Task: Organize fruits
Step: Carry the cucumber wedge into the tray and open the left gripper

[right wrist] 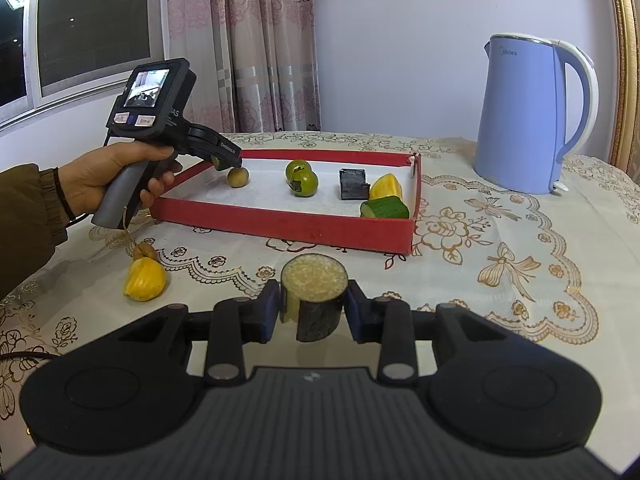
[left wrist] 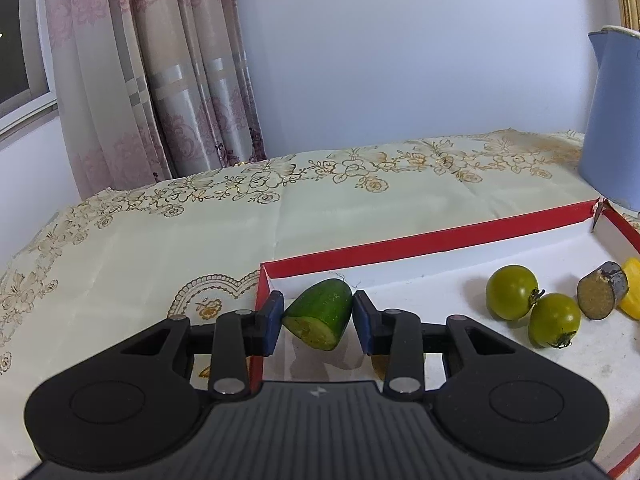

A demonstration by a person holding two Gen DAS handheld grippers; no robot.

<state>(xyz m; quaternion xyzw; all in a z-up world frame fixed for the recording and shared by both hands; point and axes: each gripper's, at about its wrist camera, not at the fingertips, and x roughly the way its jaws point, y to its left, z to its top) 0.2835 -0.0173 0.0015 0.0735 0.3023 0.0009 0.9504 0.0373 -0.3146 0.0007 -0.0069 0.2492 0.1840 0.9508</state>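
Observation:
My left gripper point(left wrist: 318, 318) is shut on a green cucumber piece point(left wrist: 324, 306), held over the near left corner of the red tray point(left wrist: 424, 240). Inside the tray lie two green tomatoes point(left wrist: 512, 292), a dark eggplant piece point(left wrist: 600, 292) and a yellow fruit piece point(left wrist: 632, 292). In the right wrist view, my right gripper point(right wrist: 312, 308) is shut on an eggplant chunk point(right wrist: 314, 280) above the tablecloth, in front of the tray point(right wrist: 280, 224). A hand holds the left gripper point(right wrist: 222, 162) at the tray's left end, just above a round brown fruit point(right wrist: 238, 177).
A blue kettle point(right wrist: 528, 120) stands at the back right of the table. Another cucumber piece point(right wrist: 386, 208) lies in the tray's right corner. On the cloth at the left lie a yellow fruit piece point(right wrist: 144, 280) and a small brown piece point(right wrist: 145, 251). Curtains hang behind.

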